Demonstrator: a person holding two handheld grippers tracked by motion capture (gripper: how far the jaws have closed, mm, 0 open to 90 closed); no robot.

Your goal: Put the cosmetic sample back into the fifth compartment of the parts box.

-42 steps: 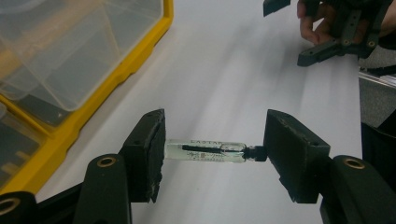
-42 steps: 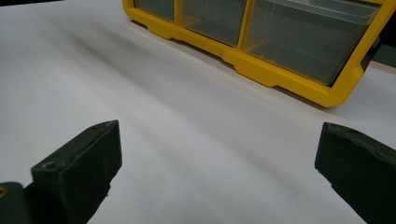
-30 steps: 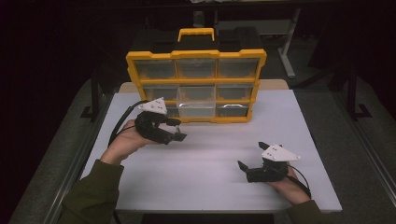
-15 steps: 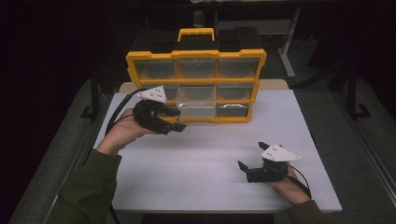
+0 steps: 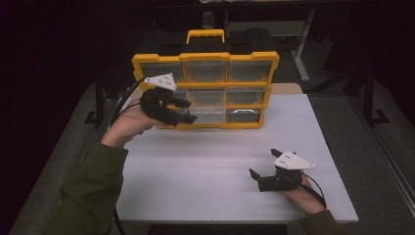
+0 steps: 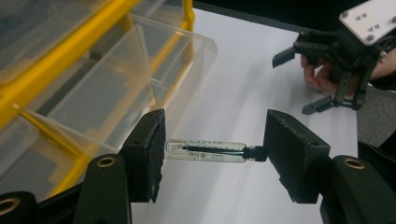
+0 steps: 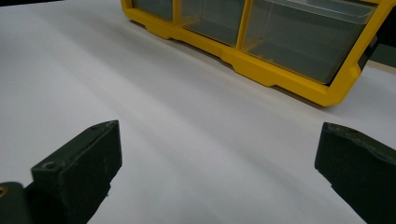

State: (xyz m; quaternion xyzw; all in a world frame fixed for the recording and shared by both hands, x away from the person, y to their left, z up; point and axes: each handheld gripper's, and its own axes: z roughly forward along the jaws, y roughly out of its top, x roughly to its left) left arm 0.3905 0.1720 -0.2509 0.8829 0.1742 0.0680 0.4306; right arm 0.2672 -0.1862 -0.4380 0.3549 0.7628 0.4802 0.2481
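A small clear vial (image 6: 205, 151) with a dark cap lies crosswise between the pads of my left gripper (image 6: 214, 151), which is shut on it end to end. That left gripper (image 5: 184, 110) hangs in the air against the left front of the yellow drawer organizer (image 5: 249, 58), next to a pulled-out clear drawer (image 6: 154, 70). My right gripper (image 5: 264, 165) rests on the white table (image 5: 195, 166) at the front right, jaws wide open around bare table (image 7: 219, 163). In the left gripper view the right gripper (image 6: 299, 79) sits farther off.
The organizer (image 7: 275, 70) stands upright at the table's back with several clear drawers and a yellow handle (image 5: 205, 35). One bottom drawer (image 5: 243, 115) on the right shows a metal piece inside. Dark floor and table legs surround the table.
My left gripper has risen and moved back toward the organizer's left drawers with the vial still in it. The right gripper has stayed where it was.
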